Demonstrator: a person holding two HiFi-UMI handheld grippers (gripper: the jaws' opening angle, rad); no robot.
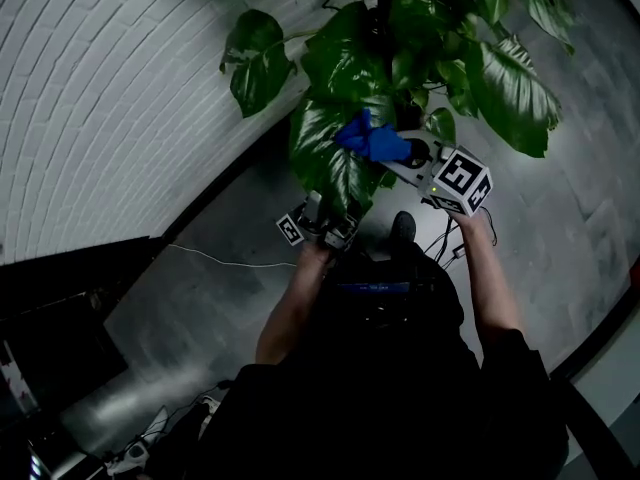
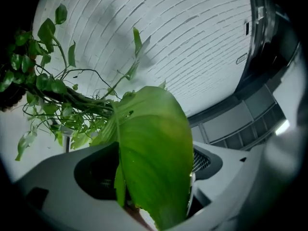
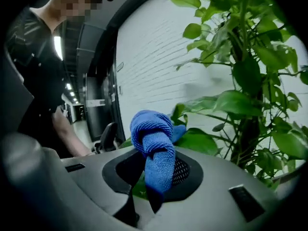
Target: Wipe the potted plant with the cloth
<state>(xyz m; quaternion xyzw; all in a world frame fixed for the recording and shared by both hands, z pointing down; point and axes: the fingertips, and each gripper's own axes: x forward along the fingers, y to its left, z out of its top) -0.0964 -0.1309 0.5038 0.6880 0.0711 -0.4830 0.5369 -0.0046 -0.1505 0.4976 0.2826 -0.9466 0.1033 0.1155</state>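
The potted plant (image 1: 420, 38) spreads large green leaves across the top of the head view. My left gripper (image 1: 325, 223) is shut on the tip of one big hanging leaf (image 1: 325, 148); in the left gripper view that leaf (image 2: 154, 148) fills the space between the jaws. My right gripper (image 1: 405, 153) is shut on a bunched blue cloth (image 1: 375, 140), which rests on the upper face of the same leaf. In the right gripper view the cloth (image 3: 154, 148) stands up from the jaws, with leaves (image 3: 202, 141) right behind it.
A white brick wall (image 1: 110, 98) curves along the left. Grey floor (image 1: 220, 288) lies below, with a thin white cable (image 1: 220, 260) across it. Dark equipment and cables (image 1: 60, 368) sit at the lower left. The plant's main stem (image 3: 248, 124) rises at the right.
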